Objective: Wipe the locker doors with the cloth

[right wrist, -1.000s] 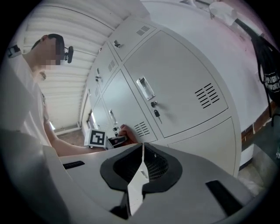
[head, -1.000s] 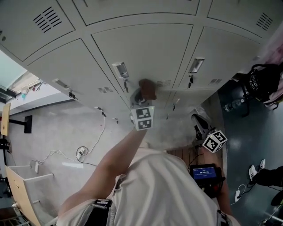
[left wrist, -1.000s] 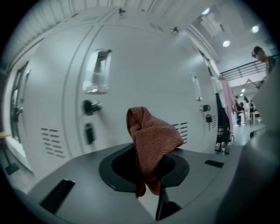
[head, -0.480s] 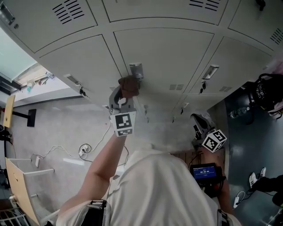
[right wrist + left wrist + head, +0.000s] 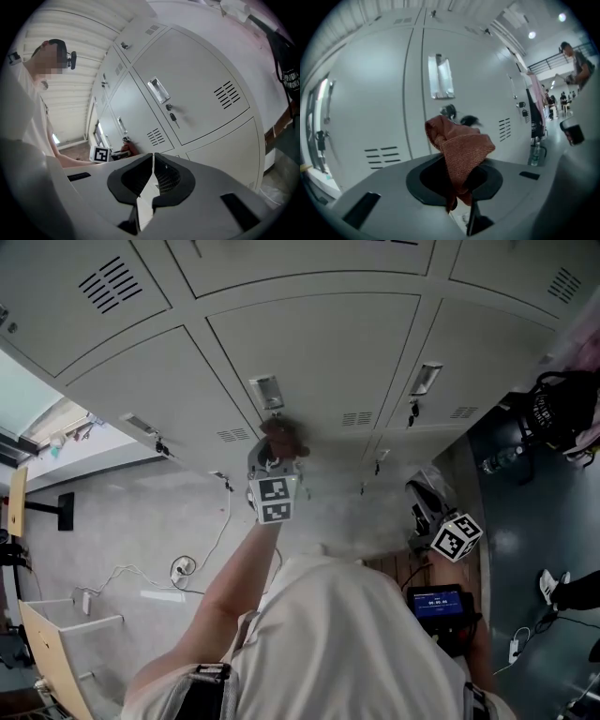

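Observation:
My left gripper (image 5: 278,454) is shut on a reddish-brown cloth (image 5: 459,145) and holds it up against a grey locker door (image 5: 319,352), just below that door's metal handle plate (image 5: 266,392). The cloth (image 5: 283,437) bunches out past the jaws, near the door's key lock (image 5: 449,110). In the left gripper view the handle plate (image 5: 440,78) sits above the cloth. My right gripper (image 5: 152,161) is shut on nothing and hangs low by my right side, its marker cube (image 5: 456,537) showing in the head view. It faces a neighbouring locker door (image 5: 197,89).
Grey lockers (image 5: 141,381) in rows fill the wall, each with a handle, keys and vent slots. A dark bag (image 5: 553,413) hangs at the right. Cables (image 5: 178,568) and a wooden cabinet (image 5: 56,652) lie on the pale floor at the left. People stand far off (image 5: 576,56).
My left gripper with the cloth has swept across the door: left and up toward the handle plate half a second ago, now back down and slightly right below it. The right gripper stayed put.

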A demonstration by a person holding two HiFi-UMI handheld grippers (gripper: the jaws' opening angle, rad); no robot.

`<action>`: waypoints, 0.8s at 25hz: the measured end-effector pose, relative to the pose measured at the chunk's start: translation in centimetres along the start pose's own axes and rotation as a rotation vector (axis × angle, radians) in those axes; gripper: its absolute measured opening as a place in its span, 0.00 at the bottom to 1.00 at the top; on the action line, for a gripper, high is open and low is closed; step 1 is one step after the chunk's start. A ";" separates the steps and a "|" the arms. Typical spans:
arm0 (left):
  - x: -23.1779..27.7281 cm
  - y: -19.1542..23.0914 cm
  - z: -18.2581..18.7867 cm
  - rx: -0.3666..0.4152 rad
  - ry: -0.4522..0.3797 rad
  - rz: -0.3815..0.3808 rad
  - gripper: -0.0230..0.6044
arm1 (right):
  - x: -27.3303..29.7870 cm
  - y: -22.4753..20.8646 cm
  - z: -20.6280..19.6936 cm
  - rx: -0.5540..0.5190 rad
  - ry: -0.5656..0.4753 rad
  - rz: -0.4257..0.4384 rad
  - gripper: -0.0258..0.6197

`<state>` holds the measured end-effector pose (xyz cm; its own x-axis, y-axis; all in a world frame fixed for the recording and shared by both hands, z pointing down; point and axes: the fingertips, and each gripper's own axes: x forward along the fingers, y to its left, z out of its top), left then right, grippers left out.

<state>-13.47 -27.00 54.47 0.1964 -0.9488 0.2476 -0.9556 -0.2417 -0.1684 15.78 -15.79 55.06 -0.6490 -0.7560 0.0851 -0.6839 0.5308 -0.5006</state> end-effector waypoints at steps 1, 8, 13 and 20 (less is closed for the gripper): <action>0.3 -1.2 -0.2 -0.014 0.014 -0.022 0.15 | -0.4 -0.1 0.0 0.002 -0.005 -0.006 0.08; -0.3 -1.9 4.0 -0.215 0.028 0.108 0.15 | -2.2 -1.0 0.9 0.015 -0.036 -0.029 0.08; 0.8 -3.6 4.7 -0.244 0.011 0.156 0.15 | -3.0 -1.2 0.2 0.038 -0.035 -0.022 0.08; 3.0 -12.7 10.0 -0.090 -0.094 -0.031 0.15 | -4.4 -2.1 0.4 0.042 -0.041 -0.024 0.08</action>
<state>1.50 -28.78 47.78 0.2418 -0.9570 0.1605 -0.9638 -0.2560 -0.0743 20.18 -13.70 55.43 -0.6177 -0.7839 0.0631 -0.6843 0.4962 -0.5343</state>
